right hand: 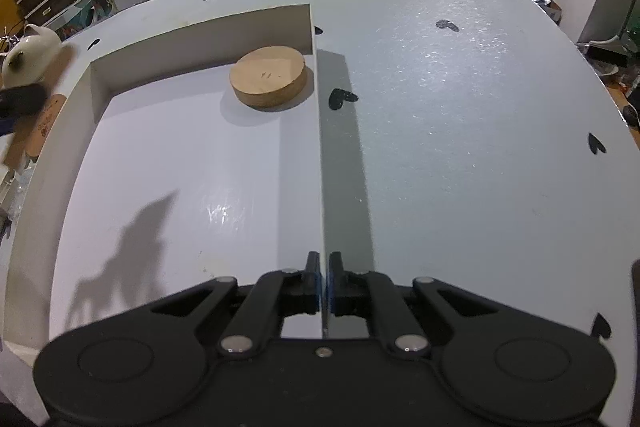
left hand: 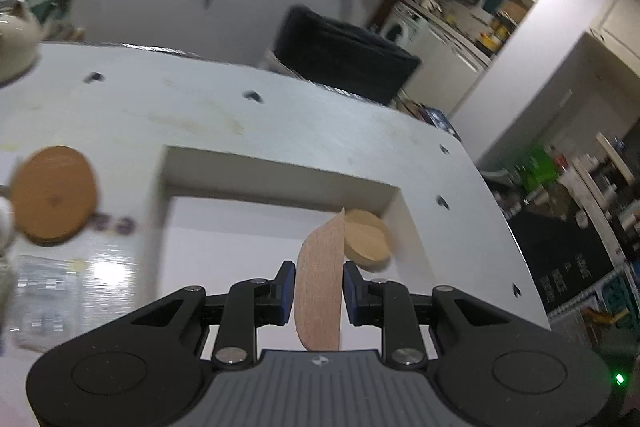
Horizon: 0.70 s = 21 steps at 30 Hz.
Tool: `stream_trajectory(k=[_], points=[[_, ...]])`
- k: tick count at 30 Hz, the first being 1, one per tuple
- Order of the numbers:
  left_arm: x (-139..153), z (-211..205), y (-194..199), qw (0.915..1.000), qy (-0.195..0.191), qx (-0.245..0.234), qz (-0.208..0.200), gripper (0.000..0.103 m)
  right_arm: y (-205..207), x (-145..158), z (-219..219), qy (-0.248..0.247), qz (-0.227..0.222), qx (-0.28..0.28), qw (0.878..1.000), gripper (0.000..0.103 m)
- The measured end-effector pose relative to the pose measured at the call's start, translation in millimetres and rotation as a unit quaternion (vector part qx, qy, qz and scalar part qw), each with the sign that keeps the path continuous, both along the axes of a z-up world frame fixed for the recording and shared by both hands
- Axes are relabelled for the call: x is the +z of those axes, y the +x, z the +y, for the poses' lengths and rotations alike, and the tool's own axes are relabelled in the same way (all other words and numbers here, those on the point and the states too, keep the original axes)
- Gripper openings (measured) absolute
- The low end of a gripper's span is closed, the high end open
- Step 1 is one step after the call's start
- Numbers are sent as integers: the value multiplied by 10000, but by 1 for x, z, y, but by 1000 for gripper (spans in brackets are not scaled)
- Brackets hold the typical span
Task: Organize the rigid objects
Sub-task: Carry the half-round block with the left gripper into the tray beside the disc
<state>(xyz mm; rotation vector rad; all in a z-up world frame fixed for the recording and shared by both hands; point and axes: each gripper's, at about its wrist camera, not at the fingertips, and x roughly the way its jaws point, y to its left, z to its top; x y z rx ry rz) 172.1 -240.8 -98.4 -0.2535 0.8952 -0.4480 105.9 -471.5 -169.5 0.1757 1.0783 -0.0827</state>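
My left gripper is shut on a thin cork coaster, held on edge above the open white box. A thick round cork disc lies in the box's far right corner; it also shows in the right wrist view. Another round cork coaster lies on the table left of the box. My right gripper is shut on the box's right wall, near its front end.
A white teapot stands at the table's far left edge. A clear plastic packet lies at the left. A black chair stands behind the white table, which has small black heart marks.
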Motion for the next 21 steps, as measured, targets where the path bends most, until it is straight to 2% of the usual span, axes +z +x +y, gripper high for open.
stream_trajectory(k=[5, 13, 21], points=[[-20, -29, 10, 9991, -90, -229, 349, 27, -17, 3, 2, 11, 53, -55, 10000, 4], [-59, -67, 25, 9940, -318, -230, 1023, 27, -19, -3, 7, -113, 157, -126, 9997, 4], [-75, -98, 32, 9926, -428, -214, 1113, 28, -16, -10, 7, -115, 258, -158, 9995, 4]])
